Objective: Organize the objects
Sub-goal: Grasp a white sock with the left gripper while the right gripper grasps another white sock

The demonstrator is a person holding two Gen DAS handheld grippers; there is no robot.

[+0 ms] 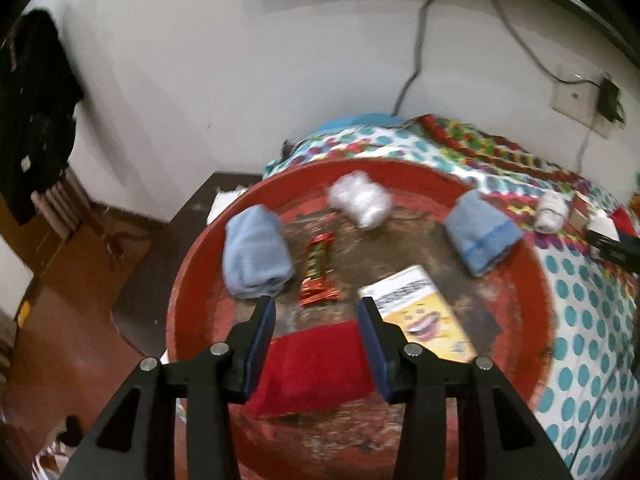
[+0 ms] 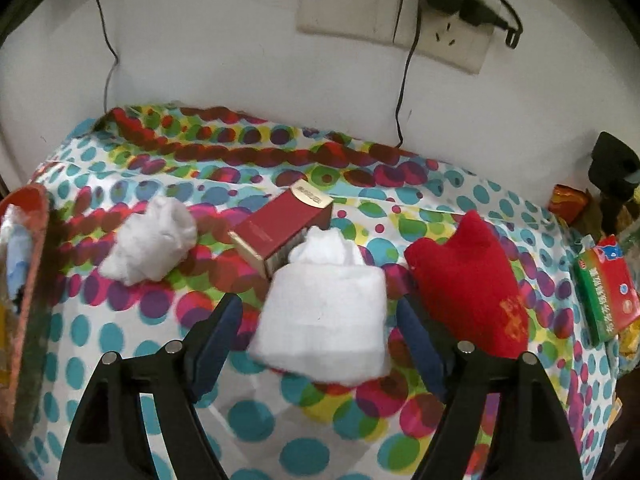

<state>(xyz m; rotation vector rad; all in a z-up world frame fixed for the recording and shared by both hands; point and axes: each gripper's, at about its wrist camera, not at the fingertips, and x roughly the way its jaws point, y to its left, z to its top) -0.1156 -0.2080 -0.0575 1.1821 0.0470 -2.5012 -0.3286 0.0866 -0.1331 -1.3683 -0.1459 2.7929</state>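
My left gripper [image 1: 316, 304] is shut on a red cloth [image 1: 312, 364] and holds it over a round red tray [image 1: 532, 280]. In the tray lie a rolled blue cloth [image 1: 256, 252], a red candy bar [image 1: 318, 276], a white bundle [image 1: 360, 200], a folded blue cloth [image 1: 480, 232] and a yellow box [image 1: 424, 316]. My right gripper [image 2: 319, 300] is open around a folded white cloth [image 2: 324, 320] on the spotted tablecloth [image 2: 120, 344]; a gap shows at each pad. Beside it are a crumpled white cloth [image 2: 148, 244], a dark red box [image 2: 280, 228] and a red cloth [image 2: 468, 280].
The tray's rim [image 2: 36, 240] is at the far left of the right wrist view. A green box [image 2: 608, 292] and an orange packet [image 2: 568, 200] lie at the right edge. The wall, with a socket [image 2: 452, 36] and cables, stands close behind. Brown floor [image 1: 80, 320] lies left of the tray.
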